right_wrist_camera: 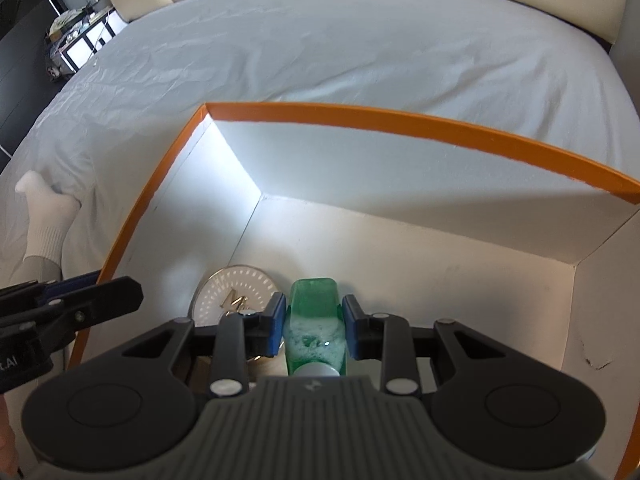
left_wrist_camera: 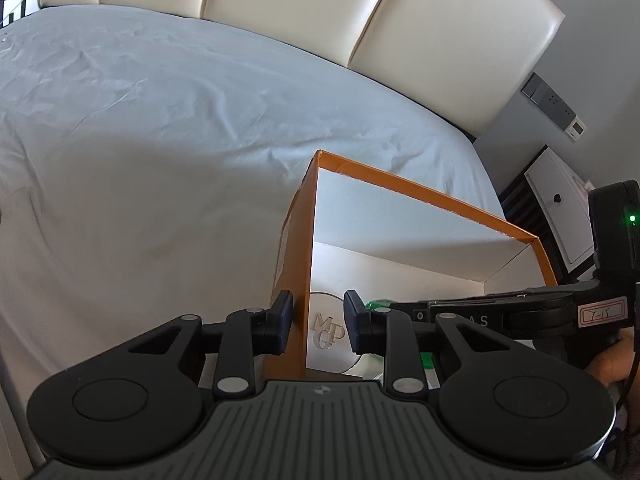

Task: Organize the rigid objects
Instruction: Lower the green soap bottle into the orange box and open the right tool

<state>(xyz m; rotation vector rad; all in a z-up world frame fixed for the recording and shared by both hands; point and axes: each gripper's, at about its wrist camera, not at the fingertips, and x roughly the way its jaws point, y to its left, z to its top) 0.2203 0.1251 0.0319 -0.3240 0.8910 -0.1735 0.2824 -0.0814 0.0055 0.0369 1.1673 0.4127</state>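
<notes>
An orange box (right_wrist_camera: 400, 120) with a white inside stands open on the bed. Over its floor, my right gripper (right_wrist_camera: 314, 324) is shut on a green bottle (right_wrist_camera: 314, 308) with foamy liquid and a white cap, pointing steeply down. A round disc (right_wrist_camera: 228, 296) with a gold logo lies on the box floor just left of the bottle. My left gripper (left_wrist_camera: 318, 320) straddles the left wall of the box (left_wrist_camera: 420, 192). One pad is against the orange outside, the other hangs apart inside, above the disc (left_wrist_camera: 328, 332). The bottle (left_wrist_camera: 378, 303) shows green behind that pad.
The box sits on a pale blue bed sheet (left_wrist_camera: 160, 120) with a cream padded headboard (left_wrist_camera: 300, 20) behind. A white nightstand (left_wrist_camera: 560, 208) stands to the right of the bed. A person's foot in a white sock (right_wrist_camera: 44, 216) rests on the sheet left of the box.
</notes>
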